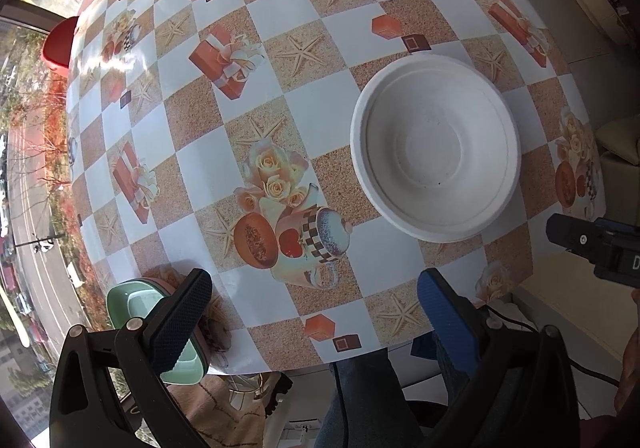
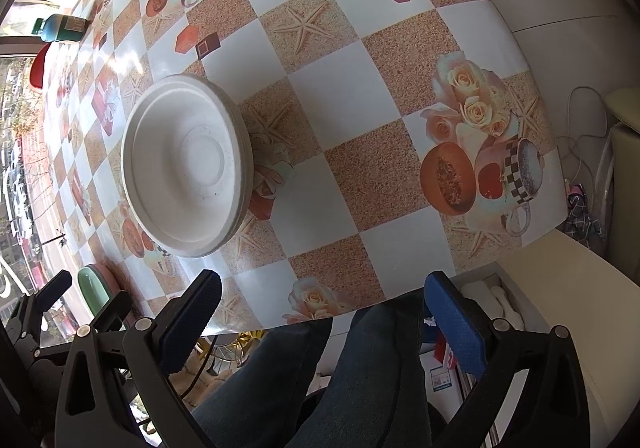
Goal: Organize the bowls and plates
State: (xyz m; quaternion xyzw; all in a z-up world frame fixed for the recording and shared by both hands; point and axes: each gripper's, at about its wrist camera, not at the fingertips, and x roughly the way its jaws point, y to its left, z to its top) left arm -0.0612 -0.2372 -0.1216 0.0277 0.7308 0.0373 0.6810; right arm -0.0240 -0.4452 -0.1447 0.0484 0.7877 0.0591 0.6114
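a: white round moulded-fibre bowl [image 1: 436, 147]?
b: well inside checkered tablecloth [image 1: 224, 167], bare cloth all round.
a: green-and-pink stacked plastic bowls [image 1: 140, 304]?
b: far left of it, at near edge.
a: grippers?
b: left gripper [image 1: 316, 312], right gripper [image 2: 324, 312] spread wide, empty, nearer than it, over the edge.

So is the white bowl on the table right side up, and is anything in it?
Right side up and empty. The white bowl sits on the checkered tablecloth with its opening facing up; both wrist views show its bare inside, apart from a tiny dark speck.

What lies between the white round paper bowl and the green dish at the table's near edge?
Only bare patterned tablecloth separates white paper bowl from green dish; left wrist view shows it.
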